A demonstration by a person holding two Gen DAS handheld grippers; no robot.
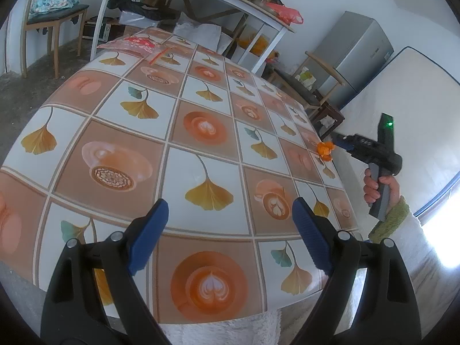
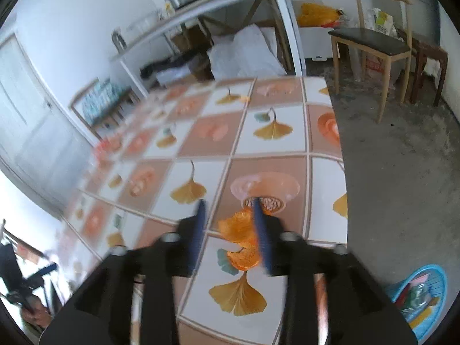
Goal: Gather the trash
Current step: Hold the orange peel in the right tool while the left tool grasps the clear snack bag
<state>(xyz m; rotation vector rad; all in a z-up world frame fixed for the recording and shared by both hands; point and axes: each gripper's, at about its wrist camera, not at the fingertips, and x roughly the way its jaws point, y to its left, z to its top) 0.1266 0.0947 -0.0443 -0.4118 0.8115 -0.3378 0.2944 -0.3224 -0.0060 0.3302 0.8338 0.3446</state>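
Note:
A curled piece of orange peel lies between the blue fingers of my right gripper, close against the right finger and apart from the left one; the jaws stand open around it. The left wrist view shows the same peel at the table's right edge, just off the tip of the right gripper, which a hand in a green cuff holds. My left gripper hovers open over the near end of the table, with nothing between its fingers.
A red patterned plastic bag and an orange strip lie at the table's far end. A blue basket with scraps in it sits on the floor right of the table. Chairs, a white shelf and a grey fridge stand around.

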